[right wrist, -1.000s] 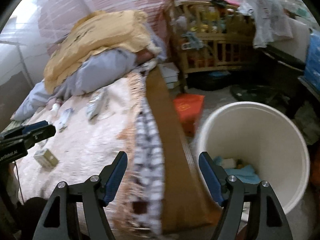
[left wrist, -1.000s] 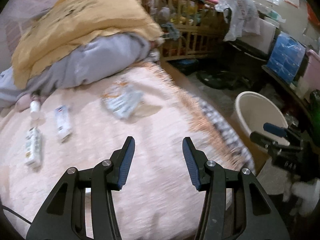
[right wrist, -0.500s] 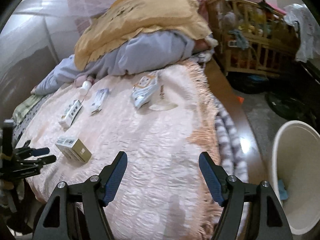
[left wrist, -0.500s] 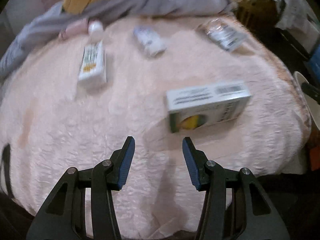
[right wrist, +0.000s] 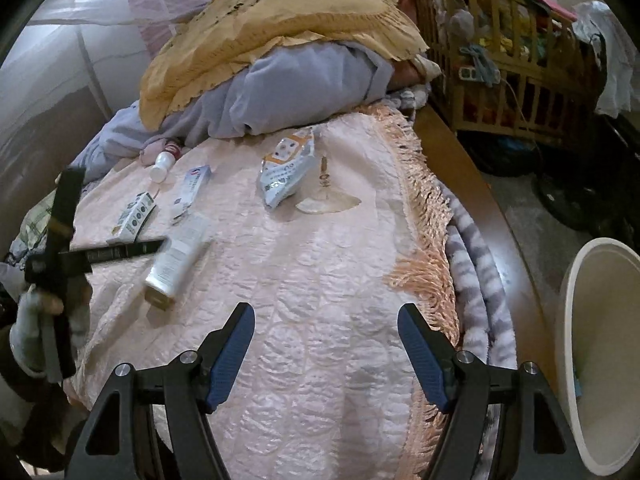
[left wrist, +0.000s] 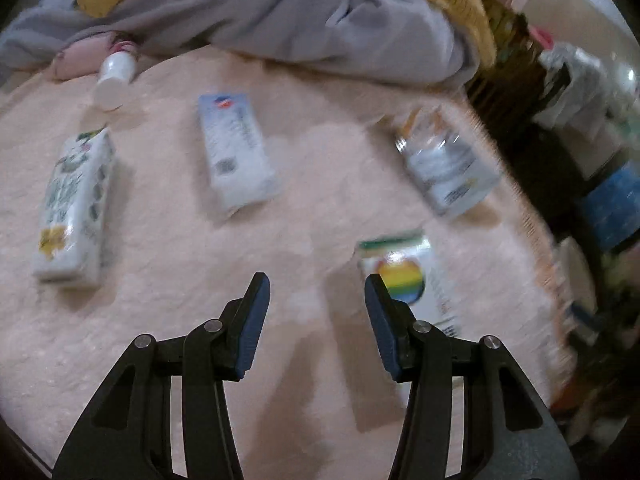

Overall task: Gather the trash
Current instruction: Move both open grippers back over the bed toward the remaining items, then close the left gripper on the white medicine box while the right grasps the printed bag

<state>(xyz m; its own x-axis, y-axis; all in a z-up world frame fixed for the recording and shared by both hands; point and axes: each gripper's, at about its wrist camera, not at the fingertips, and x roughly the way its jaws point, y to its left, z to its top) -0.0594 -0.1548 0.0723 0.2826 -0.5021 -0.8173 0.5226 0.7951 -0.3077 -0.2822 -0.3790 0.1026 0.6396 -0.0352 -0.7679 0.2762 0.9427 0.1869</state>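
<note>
Now the box with the rainbow circle [left wrist: 408, 280] lies right by the left gripper [left wrist: 316, 328], just past its right finger, on the pink bedspread [left wrist: 160, 320]. Half a second ago that box lay farther ahead and turned sideways; now it sits close and points away, so the left gripper has swung in toward it. A second ago this view showed mostly the far end of the bed and the room. The left tongs are open, with nothing between them. The box is beside them, not inside them yet.

More trash lies farther up the bed: a blue and white box [left wrist: 236, 156], a green and white box [left wrist: 74, 208], a small white bottle [left wrist: 114, 78] and a crinkly snack bag [left wrist: 444, 164]. Behind them is a pile of grey and yellow blankets [left wrist: 280, 12].

From the right wrist view, the left gripper reaches over the same box [right wrist: 176, 258]. The right gripper [right wrist: 326, 354] hangs over the bare bedspread, tongs open wide and holding nothing. A second ago it looked down at the white bin [right wrist: 600, 352]; now the bin is at the far right edge, beside the bed.

I think the rainbow box gets picked up next. The left gripper would need to slide a bit to the right first.
</note>
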